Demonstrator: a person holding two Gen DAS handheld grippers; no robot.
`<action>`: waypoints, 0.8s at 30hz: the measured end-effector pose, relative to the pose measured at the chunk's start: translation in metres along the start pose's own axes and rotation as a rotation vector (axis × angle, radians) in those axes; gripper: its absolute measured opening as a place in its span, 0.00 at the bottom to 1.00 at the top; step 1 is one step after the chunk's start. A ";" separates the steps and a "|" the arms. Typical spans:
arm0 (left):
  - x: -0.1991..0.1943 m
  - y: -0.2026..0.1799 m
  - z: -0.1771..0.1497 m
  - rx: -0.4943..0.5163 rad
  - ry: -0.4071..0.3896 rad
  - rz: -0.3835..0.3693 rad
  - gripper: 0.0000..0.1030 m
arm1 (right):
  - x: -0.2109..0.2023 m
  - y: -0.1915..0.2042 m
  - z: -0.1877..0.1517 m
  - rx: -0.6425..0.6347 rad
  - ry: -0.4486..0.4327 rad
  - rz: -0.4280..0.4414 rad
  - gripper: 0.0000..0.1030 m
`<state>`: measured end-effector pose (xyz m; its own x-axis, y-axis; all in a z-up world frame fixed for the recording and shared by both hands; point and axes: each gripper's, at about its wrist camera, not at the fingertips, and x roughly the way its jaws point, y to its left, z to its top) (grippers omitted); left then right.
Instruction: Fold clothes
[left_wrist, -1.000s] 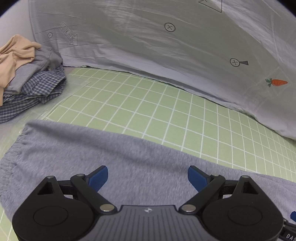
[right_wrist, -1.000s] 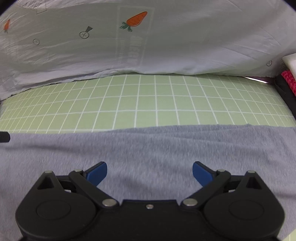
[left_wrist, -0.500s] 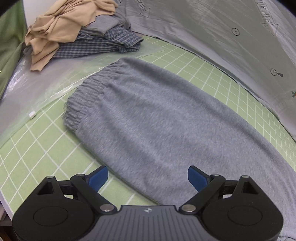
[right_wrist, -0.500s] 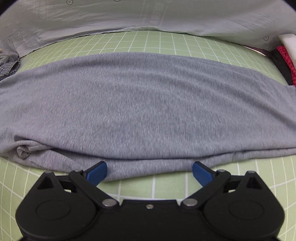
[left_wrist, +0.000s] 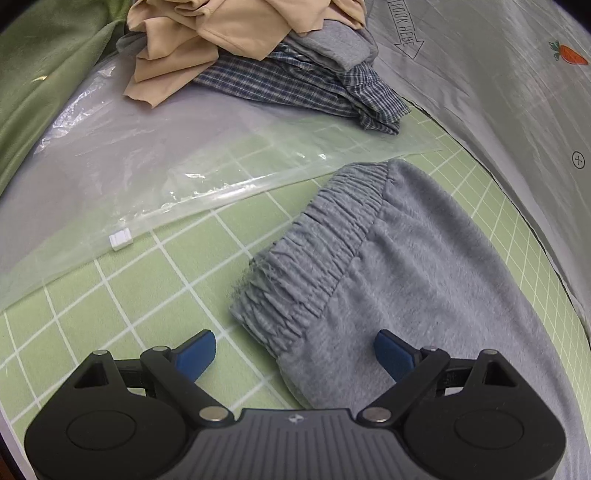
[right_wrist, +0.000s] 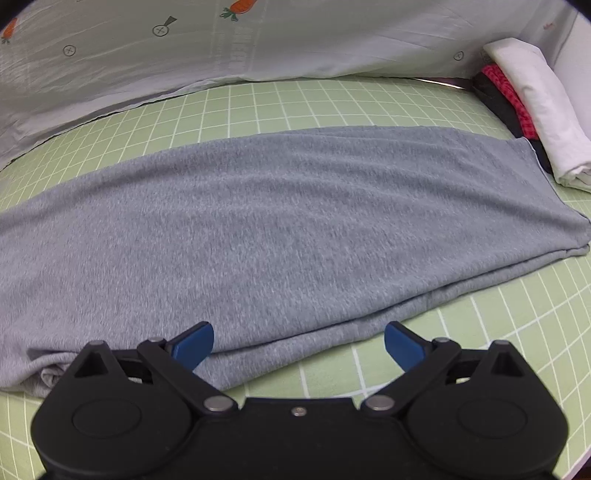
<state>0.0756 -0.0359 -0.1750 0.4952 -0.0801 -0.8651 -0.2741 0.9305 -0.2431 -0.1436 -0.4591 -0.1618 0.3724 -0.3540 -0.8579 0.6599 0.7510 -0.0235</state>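
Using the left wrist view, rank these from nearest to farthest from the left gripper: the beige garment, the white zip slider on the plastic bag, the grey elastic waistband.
From the left gripper:
1. Grey elastic waistband, just ahead, centre-right.
2. White zip slider, farther out to the left, on the plastic bag's edge.
3. Beige garment, farthest, atop the clothes pile at the far left.

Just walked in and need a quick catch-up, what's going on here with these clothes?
A person with a gripper in each hand is folding grey pants, which lie folded lengthwise on the green mat. The left gripper hovers open at the waistband, the right gripper open at the near edge; neither holds cloth. Unfolded clothes wait at the left, folded ones at the right.
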 end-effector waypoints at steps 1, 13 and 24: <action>0.002 -0.001 0.002 0.008 -0.006 -0.003 0.91 | 0.000 0.001 0.001 0.007 0.002 -0.017 0.97; 0.013 -0.015 0.018 0.084 -0.058 -0.050 0.34 | -0.009 0.000 0.006 0.059 -0.006 -0.118 0.97; -0.056 -0.077 0.015 0.130 -0.233 -0.177 0.21 | -0.013 -0.068 0.029 0.177 -0.111 -0.050 0.97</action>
<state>0.0810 -0.0972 -0.1011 0.7052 -0.1747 -0.6871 -0.0668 0.9485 -0.3097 -0.1745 -0.5211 -0.1342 0.3993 -0.4545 -0.7962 0.7798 0.6251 0.0343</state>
